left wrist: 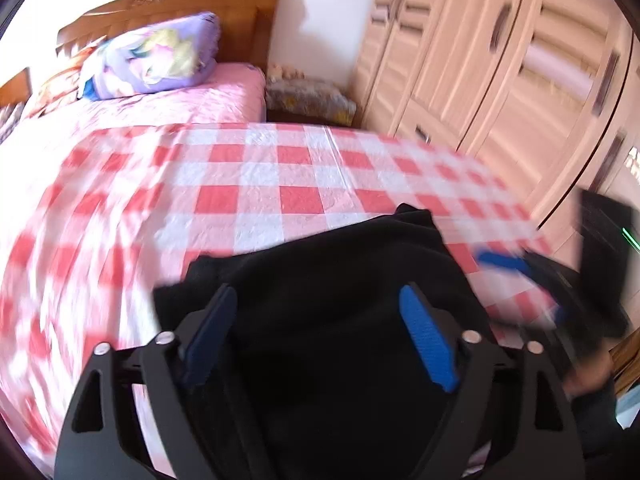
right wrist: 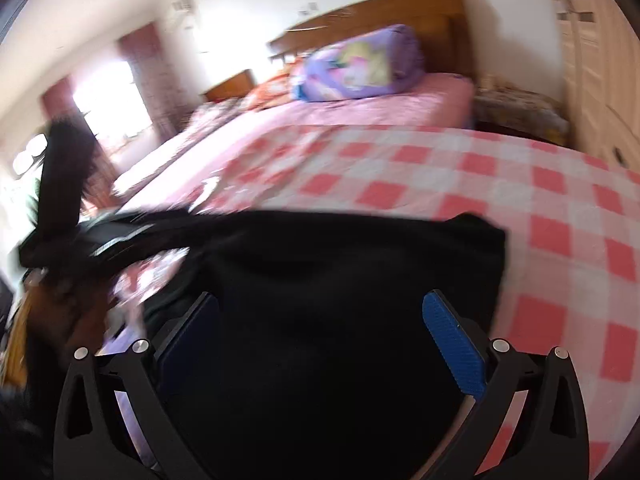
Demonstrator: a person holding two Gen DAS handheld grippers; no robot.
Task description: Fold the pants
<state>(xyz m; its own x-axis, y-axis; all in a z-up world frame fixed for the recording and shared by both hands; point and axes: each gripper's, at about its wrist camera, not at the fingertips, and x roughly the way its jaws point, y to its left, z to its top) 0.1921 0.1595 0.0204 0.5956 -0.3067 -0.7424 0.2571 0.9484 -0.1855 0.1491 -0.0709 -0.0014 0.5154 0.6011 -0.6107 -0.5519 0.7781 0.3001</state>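
Observation:
The black pants (left wrist: 328, 264) lie folded in a dark bundle on the red-and-white checked cloth (left wrist: 256, 184) that covers the bed. My left gripper (left wrist: 318, 294) hovers just over them, its blue pads (left wrist: 428, 340) spread wide and pressing on nothing. To the right, blurred, my right gripper (left wrist: 528, 286) is at the pants' right edge. In the right wrist view the pants (right wrist: 344, 256) fill the lower middle, and my right gripper (right wrist: 320, 298) stands open above them. A dark blurred strip (right wrist: 120, 232) runs off to the left; I cannot tell whether it is cloth.
A purple rolled quilt (left wrist: 156, 56) sits on the pink sheet (left wrist: 168, 104) by the wooden headboard (left wrist: 224, 8). A light wooden wardrobe (left wrist: 500, 60) stands along the right. A covered bedside stand (left wrist: 308, 96) fills the gap between them. A bright window (right wrist: 104, 92) is at the far left.

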